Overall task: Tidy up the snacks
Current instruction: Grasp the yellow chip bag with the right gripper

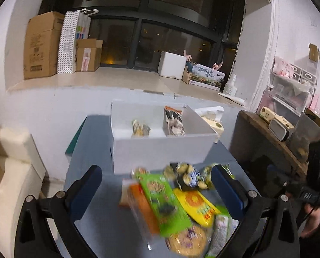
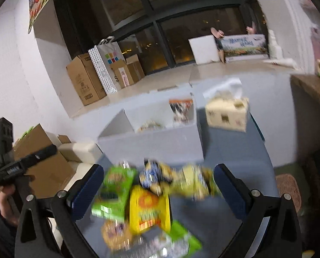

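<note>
The white box (image 1: 160, 148) stands on the blue-grey table (image 1: 91, 142) and serves as the landmark. Inside it are 2 packets: a small crumpled snack packet (image 1: 141, 128) on its floor and a taller orange-topped packet (image 1: 173, 121) upright against its right wall.

In front of the box, on the near side, lies the loose pile of snacks: a green packet (image 1: 164, 202) over an orange packet (image 1: 142, 206), a yellow packet (image 1: 197, 206) to their right, a round cookie pack (image 1: 186, 239) nearest the camera, and a cluster of small blue-and-yellow wrapped sweets (image 1: 189, 176) just before the box's front wall. All are motion-blurred; printed words cannot be read.

The left gripper (image 1: 156, 185) hangs over the pile with its jaws wide apart, holding nothing. The right gripper (image 2: 160, 185) is likewise spread wide and empty above the same pile.

Right of the box sits a cream tissue box (image 2: 226, 114), close beside it. Farther right is a dark wooden shelf (image 1: 265, 135). Behind the box, on the window ledge, stand cardboard boxes (image 1: 41, 45) and a white foam box (image 1: 172, 64). Left of the box is a cream sofa (image 1: 11, 172).
</note>
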